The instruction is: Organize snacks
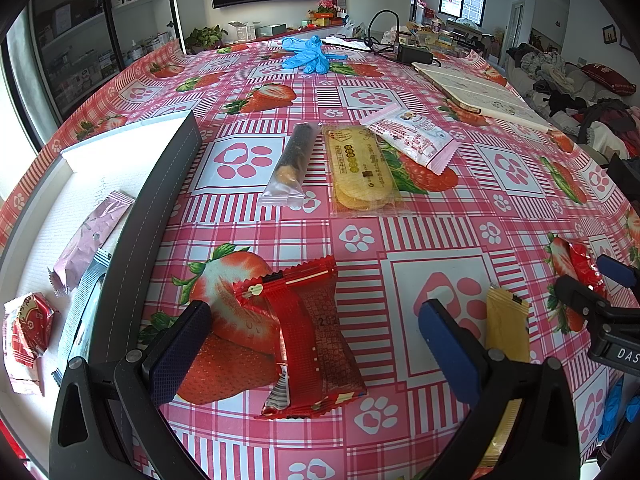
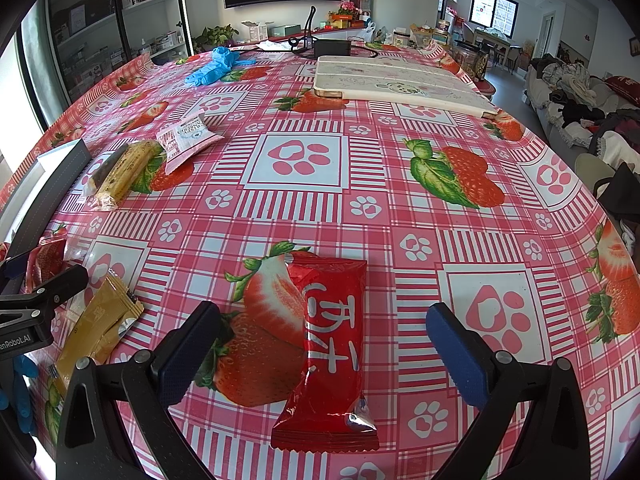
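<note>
While both grippers sit spread with nothing between the pads, each wrist view frames a different red snack.

Left wrist view: left gripper (image 1: pixel 316 344) released, low over the strawberry tablecloth (image 1: pixel 400 236). Dark-red snack packet (image 1: pixel 312 340) lies flat on the cloth between the two fingers, touching neither. Gold sachet (image 1: pixel 506 320) just right of the right finger. Beyond the packet: clear-wrapped dark roll (image 1: pixel 290 160), yellow cracker pack (image 1: pixel 358 168), pink-and-white pouch (image 1: pixel 416 136), side by side. Only this view looks into the white tray (image 1: pixel 120 144) with the dark rim, left of the packet: inside are a purple wrapper (image 1: pixel 90 240), a light-blue striped pack (image 1: pixel 84 300) and a small red-and-white pack (image 1: pixel 30 324). Right gripper's tip (image 1: pixel 600 280) shows at the right edge.

Right wrist view: right gripper (image 2: pixel 324 344) also released. Bright-red packet with white characters (image 2: pixel 332 352) lies flat between its fingers, no contact. Tray is only a sliver at the far left; contents hidden. Left gripper's clamp (image 2: pixel 36 300) enters from the left, next to the gold sachet (image 2: pixel 100 324). This view gives the cream folded board (image 2: pixel 400 84) at the table's far side in full, with blue gloves (image 2: pixel 216 66) left of it.
</note>
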### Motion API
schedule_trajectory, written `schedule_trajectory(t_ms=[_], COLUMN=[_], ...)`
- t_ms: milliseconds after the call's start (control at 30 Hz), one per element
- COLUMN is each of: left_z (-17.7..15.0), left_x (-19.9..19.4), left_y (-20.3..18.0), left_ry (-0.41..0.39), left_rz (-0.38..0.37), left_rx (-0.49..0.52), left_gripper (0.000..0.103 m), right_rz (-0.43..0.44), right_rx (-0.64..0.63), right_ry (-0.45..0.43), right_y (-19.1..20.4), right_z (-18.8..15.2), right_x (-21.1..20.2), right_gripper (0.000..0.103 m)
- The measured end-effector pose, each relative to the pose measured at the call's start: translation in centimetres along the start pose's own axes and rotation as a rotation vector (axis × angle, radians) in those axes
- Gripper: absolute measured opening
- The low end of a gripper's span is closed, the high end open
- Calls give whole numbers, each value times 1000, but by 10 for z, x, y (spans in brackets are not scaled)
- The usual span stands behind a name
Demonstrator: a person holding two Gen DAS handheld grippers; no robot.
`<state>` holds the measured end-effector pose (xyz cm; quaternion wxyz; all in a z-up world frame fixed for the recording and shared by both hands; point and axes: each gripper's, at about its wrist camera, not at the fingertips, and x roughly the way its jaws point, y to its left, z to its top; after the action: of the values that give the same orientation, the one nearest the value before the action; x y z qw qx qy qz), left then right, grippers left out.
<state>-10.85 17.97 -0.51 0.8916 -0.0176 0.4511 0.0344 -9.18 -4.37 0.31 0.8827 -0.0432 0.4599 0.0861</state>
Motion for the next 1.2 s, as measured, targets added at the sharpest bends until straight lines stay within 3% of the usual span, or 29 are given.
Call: schedule_trajectory(t_ms=[633, 767, 867, 1033, 1200], left_z=[1, 0, -6, -6, 3], left_x=[-2, -9, -27, -34, -21], left_y=[0, -4, -10, -22, -6], left_ry=[17, 94, 80, 61, 109], left_rz=[-4, -51, -115, -22, -47], left_rx=[4, 27, 62, 178, 102], left_gripper=[103, 103, 103, 103, 103], right_rz=[0, 4, 25, 42, 58], right_rx=[0, -1, -6, -45, -74], right_ry=[0, 2, 6, 22, 32], right_y=[0, 0, -2, -3, -8], right_z=[0, 0, 0, -8, -20], right_x=[1, 1, -1, -8, -16], right_gripper=[103, 103, 103, 103, 103])
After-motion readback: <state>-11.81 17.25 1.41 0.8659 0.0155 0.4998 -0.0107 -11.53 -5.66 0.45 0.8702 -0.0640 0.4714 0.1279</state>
